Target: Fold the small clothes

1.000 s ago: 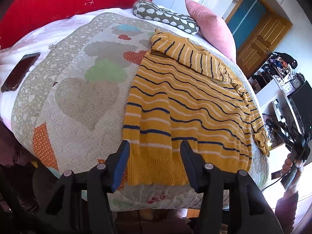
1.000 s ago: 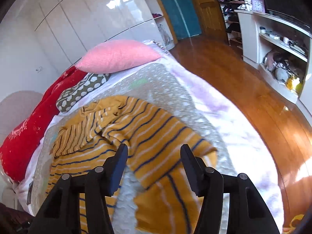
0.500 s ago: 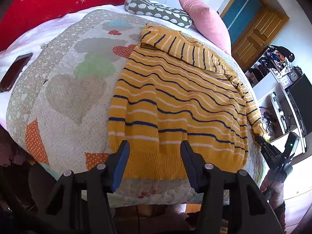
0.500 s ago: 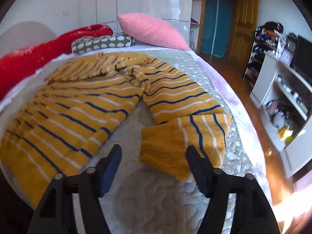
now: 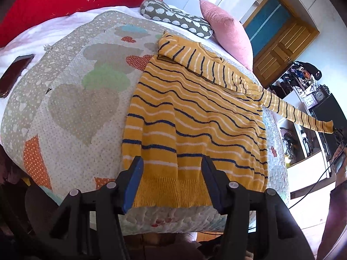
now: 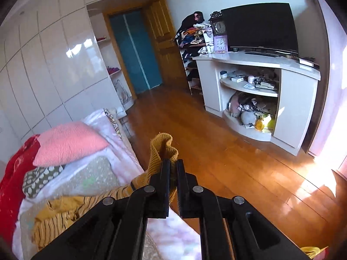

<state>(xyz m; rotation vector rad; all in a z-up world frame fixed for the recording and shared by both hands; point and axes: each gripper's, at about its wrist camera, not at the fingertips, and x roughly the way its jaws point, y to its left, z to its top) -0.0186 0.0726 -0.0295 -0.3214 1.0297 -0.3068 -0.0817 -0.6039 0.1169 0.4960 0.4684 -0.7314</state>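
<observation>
I'm seeing a mustard-yellow sweater (image 5: 195,117) striped navy and white, a grey quilt (image 5: 71,99) with hearts and polka dots, a pink pillow (image 5: 227,30), and a red blanket (image 5: 65,2).

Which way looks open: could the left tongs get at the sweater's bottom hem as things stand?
Probably yes. The left tongs stand open right over the sweater, its ribbed hem between the fingers with nothing covering it. The right tongs only hold the sleeve cuff.

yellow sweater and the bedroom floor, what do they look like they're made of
Yellow sweater: looks like soft knitted yarn, matte; ribbed hem and cuff show the knit.
Floor: probably wood or wood-look planks, glossy; plank seams and sun glare show.
</observation>
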